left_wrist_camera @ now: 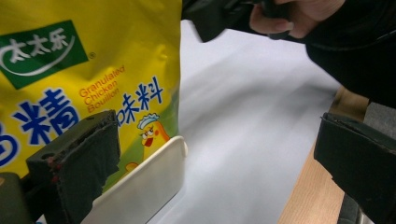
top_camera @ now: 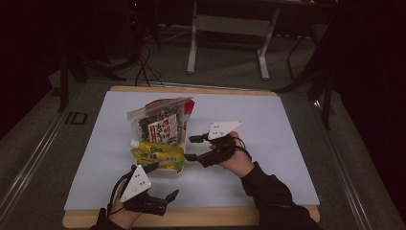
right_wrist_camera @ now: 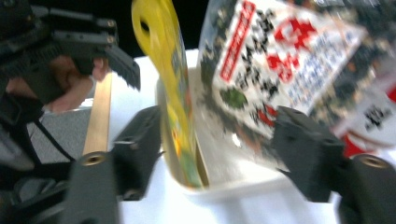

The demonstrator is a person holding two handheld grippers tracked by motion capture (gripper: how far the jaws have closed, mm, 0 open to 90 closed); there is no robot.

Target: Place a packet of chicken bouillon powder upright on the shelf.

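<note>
Standing glossy yellow pouch (top_camera: pixel 157 156), crinkly clear bag (top_camera: pixel 160 123)

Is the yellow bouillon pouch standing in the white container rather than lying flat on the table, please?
Yes: in the right gripper view the yellow bouillon pouch stands upright on its edge inside the white container, beside the seaweed packet.

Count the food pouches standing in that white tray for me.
2. The yellow bouillon pouch stands at the near edge of the white tray; the clear seaweed pouch stands right behind it. Anything smaller behind them would be hidden.
</note>
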